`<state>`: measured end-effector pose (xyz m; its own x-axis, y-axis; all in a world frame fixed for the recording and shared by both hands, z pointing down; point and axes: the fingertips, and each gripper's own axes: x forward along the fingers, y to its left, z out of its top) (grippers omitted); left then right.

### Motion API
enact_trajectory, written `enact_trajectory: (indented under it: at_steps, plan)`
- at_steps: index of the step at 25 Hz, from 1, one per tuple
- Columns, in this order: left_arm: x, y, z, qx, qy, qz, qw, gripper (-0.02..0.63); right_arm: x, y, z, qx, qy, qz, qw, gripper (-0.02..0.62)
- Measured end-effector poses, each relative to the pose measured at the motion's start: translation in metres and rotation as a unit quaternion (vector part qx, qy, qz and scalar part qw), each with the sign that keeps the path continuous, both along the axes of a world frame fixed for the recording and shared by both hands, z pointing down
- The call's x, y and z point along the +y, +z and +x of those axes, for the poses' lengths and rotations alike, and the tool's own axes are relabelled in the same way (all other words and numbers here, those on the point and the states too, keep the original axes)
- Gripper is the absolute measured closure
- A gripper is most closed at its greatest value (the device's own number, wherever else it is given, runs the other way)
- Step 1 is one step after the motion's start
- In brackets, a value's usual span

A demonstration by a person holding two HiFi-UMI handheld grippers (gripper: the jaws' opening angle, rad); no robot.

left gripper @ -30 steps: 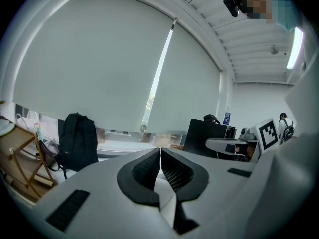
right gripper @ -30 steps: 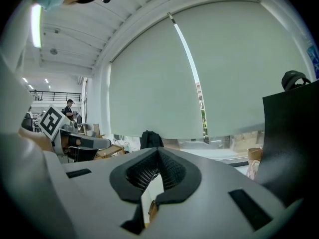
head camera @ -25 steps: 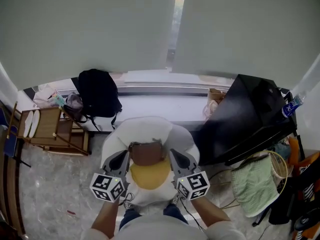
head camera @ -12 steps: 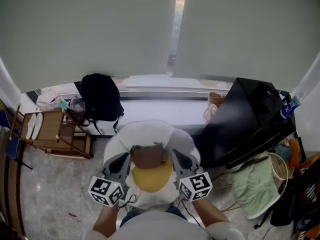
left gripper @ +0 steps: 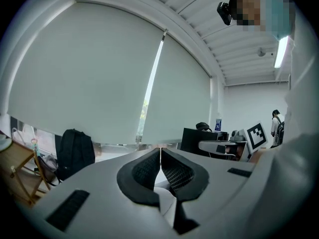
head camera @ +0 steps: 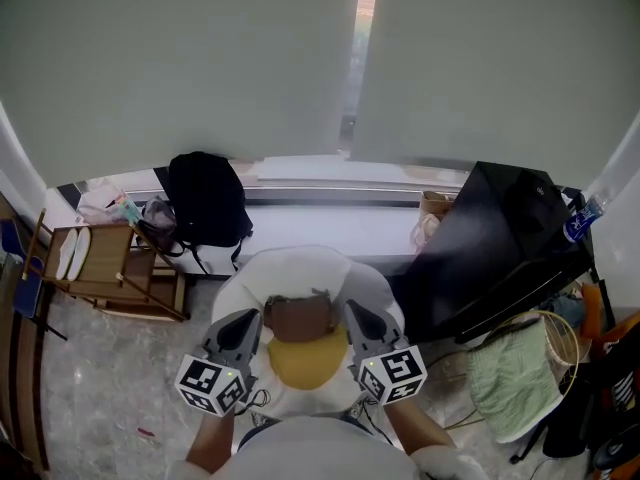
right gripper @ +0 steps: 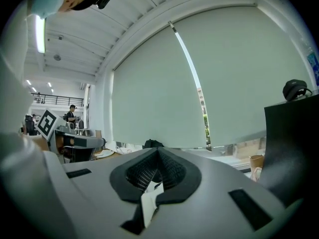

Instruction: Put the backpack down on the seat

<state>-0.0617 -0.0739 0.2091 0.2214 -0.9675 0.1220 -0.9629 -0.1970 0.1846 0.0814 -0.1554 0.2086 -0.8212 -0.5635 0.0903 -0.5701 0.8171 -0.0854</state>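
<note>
A white backpack (head camera: 300, 273) with a brown top handle (head camera: 300, 318) and a yellow panel (head camera: 300, 360) hangs in front of the person, above the floor. My left gripper (head camera: 256, 316) (left gripper: 160, 151) and right gripper (head camera: 349, 310) (right gripper: 158, 151) flank the handle, with their jaws closed. Each gripper view shows a thin strip of white material pinched low between the pads. The bag's body hangs below both gripper views, out of their sight. A long white window seat (head camera: 330, 223) runs ahead of it.
A black backpack (head camera: 207, 198) (left gripper: 74, 151) (right gripper: 152, 144) leans on the seat's left end. A wooden folding rack (head camera: 110, 263) stands at the left. A large black case (head camera: 500, 238) is at the right, and beside it a basket with green cloth (head camera: 510, 368). A paper bag (head camera: 432, 208) sits on the seat.
Both grippers have risen slightly with the white backpack still between them. The room behind has slid a little in the head view.
</note>
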Motion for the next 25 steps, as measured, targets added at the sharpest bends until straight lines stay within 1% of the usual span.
enact_trajectory:
  at_steps: [2,10,15,25]
  plan:
    - [0.0008,-0.0006,-0.0015,-0.003,-0.002,0.001,1.0000,0.572,0.0012,0.0028,-0.0031,0.008,-0.004,0.003,1.000,0.566]
    - [0.0034,-0.0022,-0.0048,-0.003,-0.006,0.010,0.9999,0.571,0.0001,0.0054,-0.0049,0.004,-0.002,0.001,1.000,0.566]
    - [0.0026,0.0030,-0.0013,0.007,-0.004,0.004,1.0000,0.571,0.0002,0.0068,-0.0044,0.007,-0.002,0.001,1.000,0.566]
    - [0.0064,0.0067,0.0019,0.007,-0.001,-0.003,1.0000,0.571,0.0032,0.0082,-0.0012,0.010,0.001,-0.003,1.000,0.566]
